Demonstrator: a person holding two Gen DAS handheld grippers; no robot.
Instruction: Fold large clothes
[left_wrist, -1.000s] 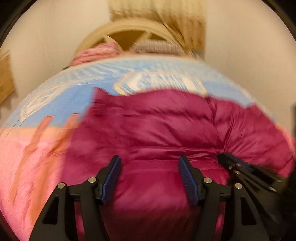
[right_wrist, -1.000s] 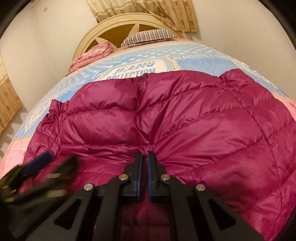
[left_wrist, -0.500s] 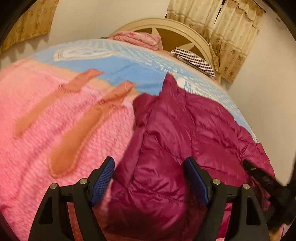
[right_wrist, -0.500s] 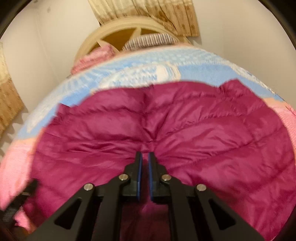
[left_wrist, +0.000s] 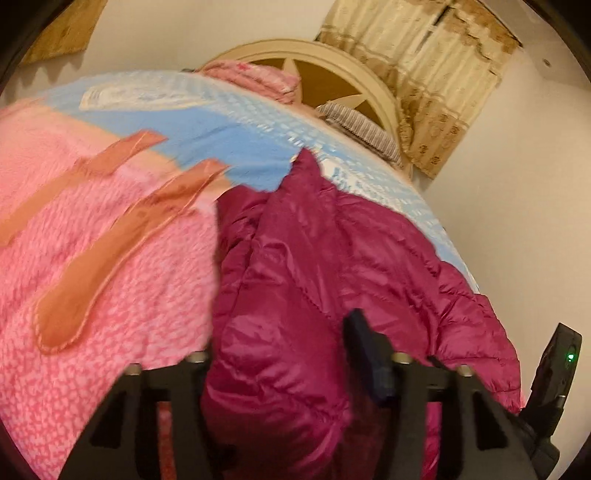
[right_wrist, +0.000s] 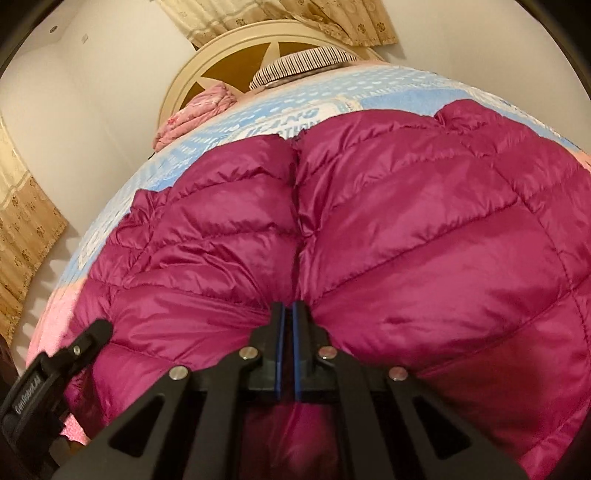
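Observation:
A magenta quilted down jacket (right_wrist: 369, 229) lies spread on the bed, zipper line running away from me. My right gripper (right_wrist: 287, 314) is shut on the jacket's near edge at the centre seam. In the left wrist view the jacket (left_wrist: 332, 266) fills the right half, and its near left edge bulges up between the fingers of my left gripper (left_wrist: 280, 347). The jaws stand wide apart around that edge; the left finger is hidden behind fabric, the right fingertip (left_wrist: 364, 343) shows. The left gripper also shows in the right wrist view (right_wrist: 59, 373) at the lower left.
The bed has a pink and blue blanket (left_wrist: 110, 240). A folded pink cloth (right_wrist: 195, 114) and a striped pillow (right_wrist: 299, 62) lie by the round cream headboard (right_wrist: 236, 48). Curtains (left_wrist: 436, 74) hang behind; walls flank the bed on both sides.
My left gripper swung from the jacket's middle to its left edge and pushed forward so the fabric now sits between its open fingers. My right gripper stayed shut on the near edge.

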